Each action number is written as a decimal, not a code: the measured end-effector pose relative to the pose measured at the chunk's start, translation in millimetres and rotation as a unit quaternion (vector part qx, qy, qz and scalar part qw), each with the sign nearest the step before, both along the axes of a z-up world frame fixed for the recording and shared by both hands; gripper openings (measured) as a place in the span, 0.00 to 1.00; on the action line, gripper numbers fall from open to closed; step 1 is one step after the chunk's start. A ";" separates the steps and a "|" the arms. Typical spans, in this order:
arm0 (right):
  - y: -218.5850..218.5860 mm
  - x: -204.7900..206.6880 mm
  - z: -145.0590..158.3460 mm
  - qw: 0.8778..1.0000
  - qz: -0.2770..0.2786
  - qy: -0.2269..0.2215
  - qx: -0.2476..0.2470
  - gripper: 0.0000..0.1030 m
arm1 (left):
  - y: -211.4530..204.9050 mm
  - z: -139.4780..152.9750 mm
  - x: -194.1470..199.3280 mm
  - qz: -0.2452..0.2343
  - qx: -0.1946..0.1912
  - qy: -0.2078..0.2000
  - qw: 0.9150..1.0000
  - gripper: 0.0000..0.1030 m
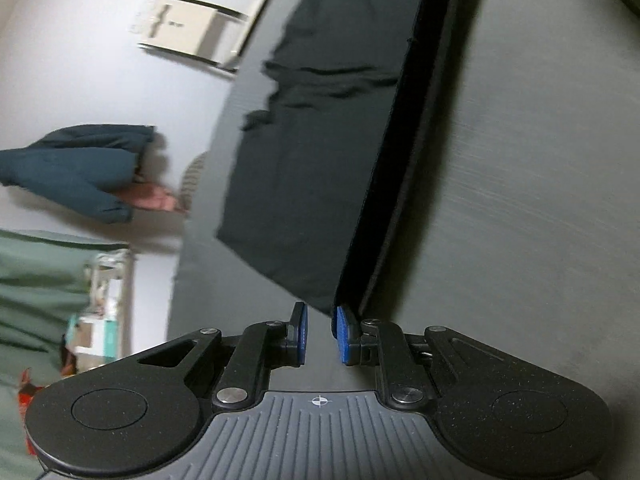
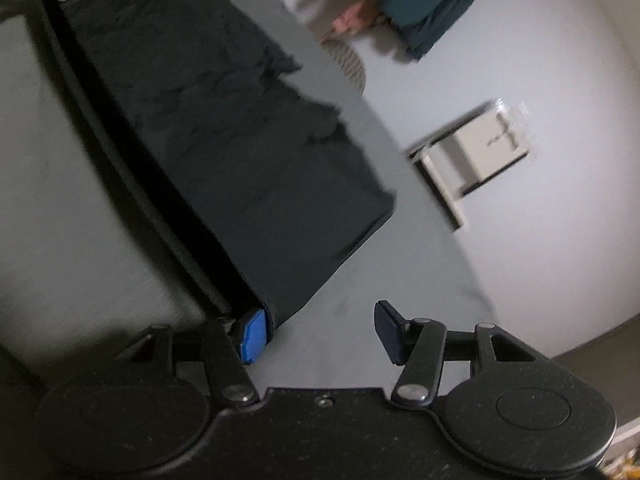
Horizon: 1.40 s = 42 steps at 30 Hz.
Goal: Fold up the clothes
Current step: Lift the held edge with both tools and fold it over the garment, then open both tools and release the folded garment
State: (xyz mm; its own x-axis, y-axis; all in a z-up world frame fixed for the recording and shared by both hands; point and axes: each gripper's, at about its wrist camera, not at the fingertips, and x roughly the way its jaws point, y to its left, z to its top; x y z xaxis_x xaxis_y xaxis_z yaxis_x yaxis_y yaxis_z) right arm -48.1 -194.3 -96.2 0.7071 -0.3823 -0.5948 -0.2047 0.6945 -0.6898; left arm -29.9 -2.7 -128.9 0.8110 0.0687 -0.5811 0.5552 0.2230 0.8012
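One dark garment (image 1: 312, 152) on the table (image 1: 520, 200); both tongs (image 1: 319, 334) (image 2: 320, 334) released.

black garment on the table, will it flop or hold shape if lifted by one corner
The black garment will probably flop: it lies flat with soft wrinkles along one edge. It looks thin, so likely light. On the smooth grey table it may slide if pushed.

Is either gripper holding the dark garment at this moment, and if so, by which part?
Neither holds it. The left gripper and right gripper are both open, each with one pad beside a folded corner of the black garment on the grey table.
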 end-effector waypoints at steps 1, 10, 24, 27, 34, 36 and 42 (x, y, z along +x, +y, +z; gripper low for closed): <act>-2.3 -4.9 -3.6 1.000 -0.003 0.006 0.009 0.52 | -2.2 -4.1 -3.3 -0.001 0.003 0.008 1.000 0.17; -15.9 -48.3 -0.9 0.994 -0.032 0.025 0.098 0.52 | -13.3 -22.5 -38.2 -0.003 0.025 0.040 0.999 0.17; -11.9 -64.1 -4.3 0.995 -0.011 0.019 0.101 0.68 | -6.1 -8.3 -31.5 -0.028 0.066 0.023 0.997 0.68; -10.5 -63.3 -4.6 0.995 -0.009 0.020 0.098 0.71 | -2.1 -2.7 -30.2 -0.018 0.053 0.035 0.998 0.68; -16.1 -69.5 7.6 0.988 -0.005 0.038 0.147 0.81 | 10.2 28.0 -28.1 0.034 -0.044 0.093 0.994 0.68; -18.9 -71.8 14.0 0.984 -0.004 0.047 0.172 0.81 | 12.4 42.1 -25.8 0.049 -0.092 0.101 0.989 0.68; -79.8 -69.8 53.8 0.911 -0.038 -0.002 0.410 0.80 | 5.6 86.3 -18.8 0.058 -0.279 0.115 0.952 0.68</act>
State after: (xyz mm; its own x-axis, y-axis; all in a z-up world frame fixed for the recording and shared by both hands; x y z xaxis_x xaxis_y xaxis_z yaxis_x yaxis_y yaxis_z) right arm -117.9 -274.1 -42.4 0.7004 0.1408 -0.6997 -0.1324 0.9890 0.0664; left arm -48.7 2.8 -42.6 0.6641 -0.2212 -0.7142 0.6467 0.6493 0.4002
